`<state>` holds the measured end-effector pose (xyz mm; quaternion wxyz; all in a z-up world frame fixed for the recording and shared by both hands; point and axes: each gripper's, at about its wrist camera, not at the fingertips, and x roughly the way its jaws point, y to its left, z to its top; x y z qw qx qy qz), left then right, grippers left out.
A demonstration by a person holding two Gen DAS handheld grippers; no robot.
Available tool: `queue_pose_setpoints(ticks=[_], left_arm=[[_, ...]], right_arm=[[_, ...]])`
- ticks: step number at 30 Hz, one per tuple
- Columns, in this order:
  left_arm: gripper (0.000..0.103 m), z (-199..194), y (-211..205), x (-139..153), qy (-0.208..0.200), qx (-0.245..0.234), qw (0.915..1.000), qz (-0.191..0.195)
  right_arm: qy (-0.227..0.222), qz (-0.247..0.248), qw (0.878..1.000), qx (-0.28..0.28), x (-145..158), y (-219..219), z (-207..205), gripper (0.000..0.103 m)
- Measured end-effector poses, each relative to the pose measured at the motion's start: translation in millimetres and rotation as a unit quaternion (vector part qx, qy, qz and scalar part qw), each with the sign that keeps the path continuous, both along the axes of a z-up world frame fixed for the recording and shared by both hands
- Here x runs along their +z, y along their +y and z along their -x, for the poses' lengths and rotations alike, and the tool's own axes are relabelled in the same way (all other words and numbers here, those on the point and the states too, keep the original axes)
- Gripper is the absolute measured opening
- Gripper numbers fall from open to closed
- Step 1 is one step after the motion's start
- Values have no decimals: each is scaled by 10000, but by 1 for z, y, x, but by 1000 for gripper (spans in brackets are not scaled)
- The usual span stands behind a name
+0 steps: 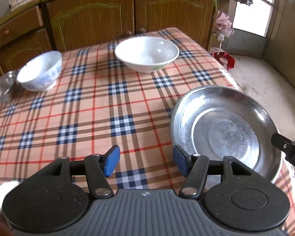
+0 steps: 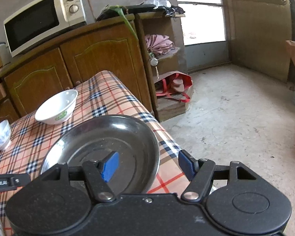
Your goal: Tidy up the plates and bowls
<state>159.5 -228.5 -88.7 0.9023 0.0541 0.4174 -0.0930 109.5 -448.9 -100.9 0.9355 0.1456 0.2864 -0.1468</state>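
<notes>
Mostly the frame is filled by the bench (image 1: pixel 88 102) with its checked cloth. On it, at lower right of the left wrist view, lies the metal plate (image 1: pixel 226 129); the white bowl (image 1: pixel 147 54) stands at upper centre, the blue-patterned bowl (image 1: pixel 40 71) at the left, well apart. Both tongs are released and grasp nothing: the left tongs (image 1: pixel 145 162) hang over bare cloth, the right tongs (image 2: pixel 147 166) stand astride the plate's near rim.
</notes>
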Motion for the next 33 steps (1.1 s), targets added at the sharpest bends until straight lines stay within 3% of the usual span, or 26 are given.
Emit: queue_pose_setpoints(ticks=[4, 13, 18, 23, 33], left_arm=[[65, -10, -7, -7, 19, -27, 10000, 46], [62, -26, -27, -19, 151, -445, 9988, 162], [36, -33, -37, -25, 249, -672, 9974, 98], [34, -34, -33, -22, 258, -589, 9979, 99], [30, -16, -36, 6, -55, -599, 9982, 49]], right_arm=[[109, 27, 9999, 112, -4, -2, -11, 80], [163, -194, 9993, 292, -12, -11, -26, 78], [193, -120, 9993, 313, -13, -7, -31, 48], [178, -81, 9996, 211, -12, -9, -28, 22], [-30, 176, 9997, 165, 13, -5, -10, 19]])
